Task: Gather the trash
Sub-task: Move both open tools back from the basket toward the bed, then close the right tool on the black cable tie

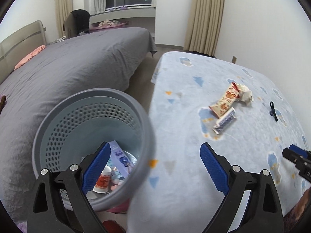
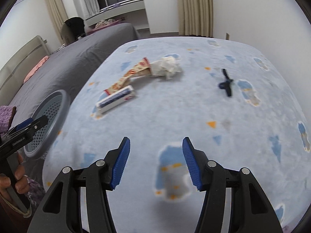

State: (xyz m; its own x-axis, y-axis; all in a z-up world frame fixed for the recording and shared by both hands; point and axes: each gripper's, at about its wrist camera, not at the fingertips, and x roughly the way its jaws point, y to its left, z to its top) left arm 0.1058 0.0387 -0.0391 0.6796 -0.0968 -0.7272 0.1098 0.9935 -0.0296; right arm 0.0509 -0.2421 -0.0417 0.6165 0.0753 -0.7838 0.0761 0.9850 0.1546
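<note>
A grey perforated trash basket [image 1: 58, 120] stands beside a table covered in a light blue cloth [image 1: 178, 116]; it holds a purple box, a cup and other trash. On the cloth lie a red-and-cream snack wrapper [image 1: 226, 100], a crumpled white tissue [image 1: 245, 94], a small blue-and-white pack [image 1: 225, 121] and a dark blue clip [image 1: 273, 110]. My left gripper [image 1: 155, 155] is open and empty, straddling the basket's rim. My right gripper [image 2: 155, 161] is open and empty above the cloth, short of the pack [image 2: 115, 99], the wrapper [image 2: 132, 73], the tissue [image 2: 167, 68] and the clip [image 2: 225, 82].
A bed with a grey cover [image 1: 73, 64] runs along the left, just behind the basket. Beige curtains [image 1: 206, 15] and a window ledge stand at the back. The basket also shows at the left of the right wrist view [image 2: 56, 104].
</note>
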